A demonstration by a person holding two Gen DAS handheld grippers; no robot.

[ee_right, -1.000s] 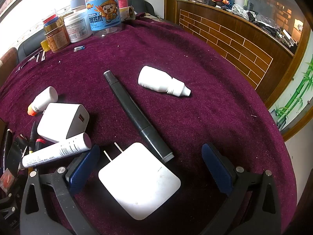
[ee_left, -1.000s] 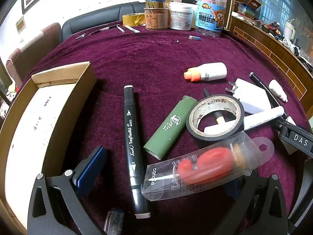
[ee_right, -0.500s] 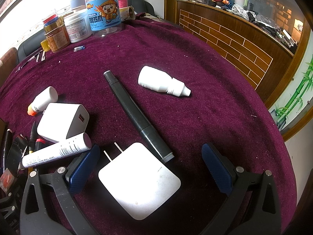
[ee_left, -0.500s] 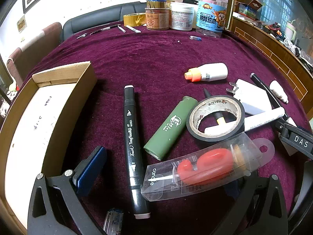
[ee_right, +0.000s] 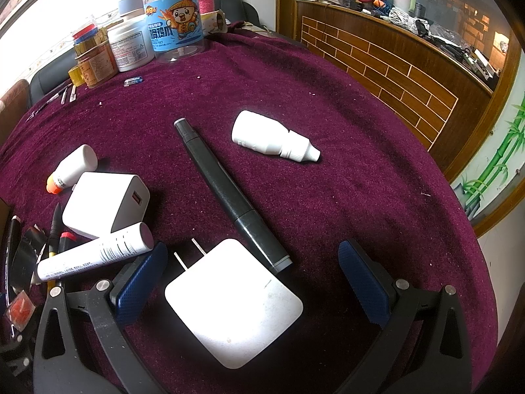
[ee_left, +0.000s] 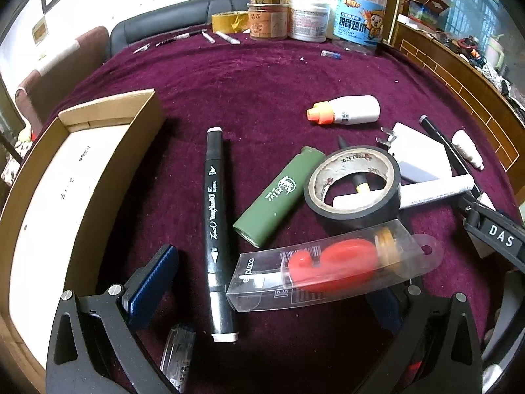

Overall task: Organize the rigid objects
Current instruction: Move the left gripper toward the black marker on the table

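Both claws hang spread and empty; the left gripper (ee_left: 272, 282) straddles the black marker (ee_left: 216, 229), lengthwise between its pads beside the cardboard box (ee_left: 137, 138); the right gripper (ee_right: 252, 279) brackets a white charger (ee_right: 233, 302).

Black marker (ee_left: 216, 226): lying flat on the maroon table, white caps at both ends.
Green lighter (ee_left: 279, 197): flat, angled, just right of the marker.
Black tape roll (ee_left: 352, 190): lying flat over a white tube (ee_left: 436, 190).
Candle pack (ee_left: 331, 267): clear case, red number candle inside, lying nearest the camera.
White charger (ee_right: 233, 302): prongs pointing away, touching a dark pen (ee_right: 229, 193).
Dropper bottle (ee_right: 274, 138): white, on its side.
Cardboard box (ee_left: 75, 177): open, at left.
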